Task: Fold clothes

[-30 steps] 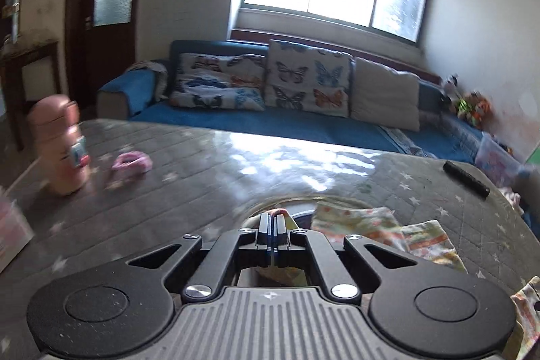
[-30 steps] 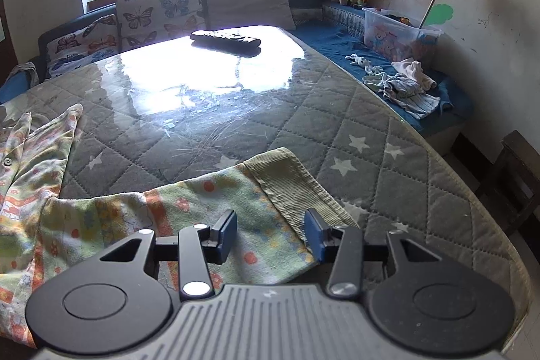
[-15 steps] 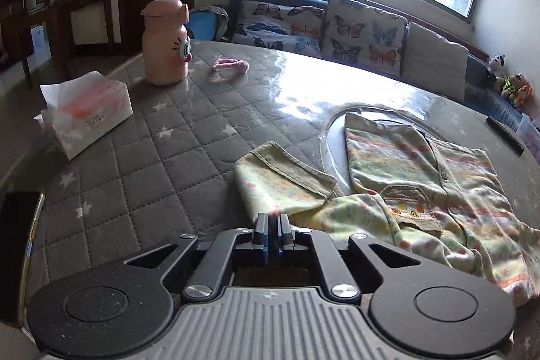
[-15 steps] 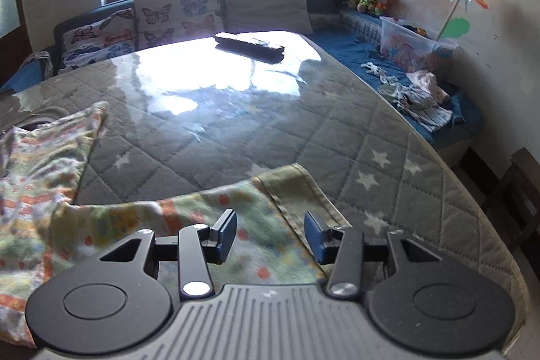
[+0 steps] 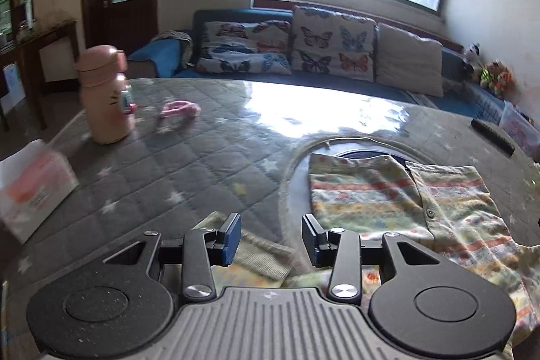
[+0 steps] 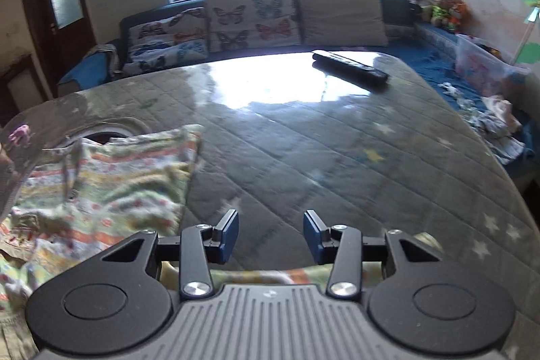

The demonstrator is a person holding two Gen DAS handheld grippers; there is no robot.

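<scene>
A: What has changed? The left tongs (image 5: 271, 237) were pressed together on cloth a moment ago; now their jaws are opening, nothing pinched between them; the ribbed cuff (image 5: 261, 253) lies on the table just below the left pad.

B: So the sleeve has been let go; one fold looks laid, I'd judge. And the right tongs (image 6: 271, 237)?

A: Spread, holding nothing; only the quilted table cover (image 6: 337, 157) shows between the pads; a strip of cloth sits under them at the near edge.

B: Where is the striped garment (image 5: 388, 194)?

A: Ahead and to the right of the left tongs, flat on the table; ahead and to the left of the right tongs.

B: Anything unclear?

A: The right view is blurred; the garment's near part hides under both tool bodies; how neat the fold is, I cannot tell.
</scene>
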